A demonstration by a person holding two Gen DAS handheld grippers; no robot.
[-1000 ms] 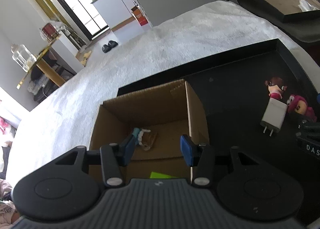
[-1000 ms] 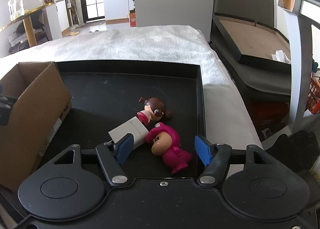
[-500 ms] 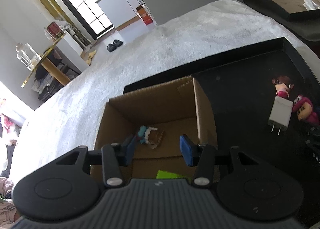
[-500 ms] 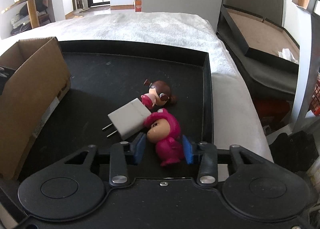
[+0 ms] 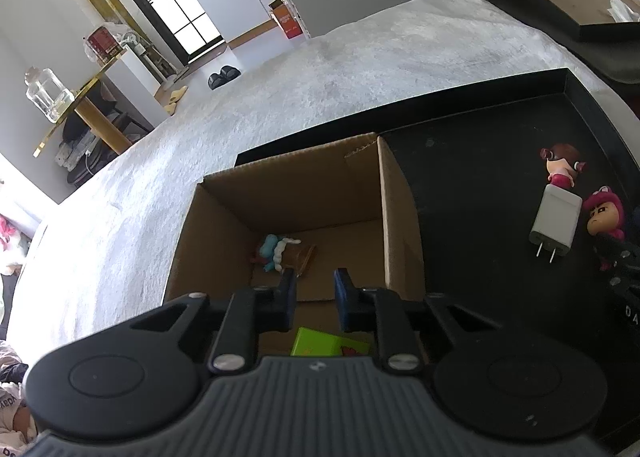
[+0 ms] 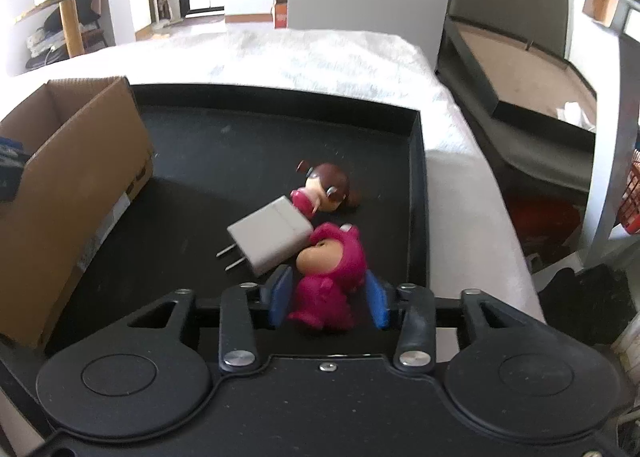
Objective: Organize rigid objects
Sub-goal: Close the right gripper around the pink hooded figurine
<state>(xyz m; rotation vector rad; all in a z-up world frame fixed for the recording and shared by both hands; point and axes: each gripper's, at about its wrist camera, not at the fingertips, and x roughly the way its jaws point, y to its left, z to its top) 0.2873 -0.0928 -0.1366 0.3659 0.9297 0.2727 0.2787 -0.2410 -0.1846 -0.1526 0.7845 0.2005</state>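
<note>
On the black tray (image 6: 240, 145) lie a white charger plug (image 6: 272, 233), a brown-haired doll (image 6: 328, 189) and a pink hooded figure (image 6: 328, 277). My right gripper (image 6: 328, 297) straddles the pink figure's body; its jaws are opening slightly, with the blue pads against the figure's sides. My left gripper (image 5: 314, 289) hovers over the open cardboard box (image 5: 396, 217); its jaws are closing with nothing between them. Inside the box lie a small teal-and-white figure (image 5: 276, 251) and a green packet (image 5: 328, 345).
The box (image 6: 80, 161) fills the tray's left part. The tray (image 5: 480, 177) rests on a white fuzzy bed cover (image 5: 320, 97). A dark open-lidded bench (image 6: 520, 97) stands to the right, and room furniture lies beyond the bed.
My right gripper moved forward over the pink figure and its jaws narrowed around it. My left gripper's jaws drew much closer together over the box, holding nothing.
</note>
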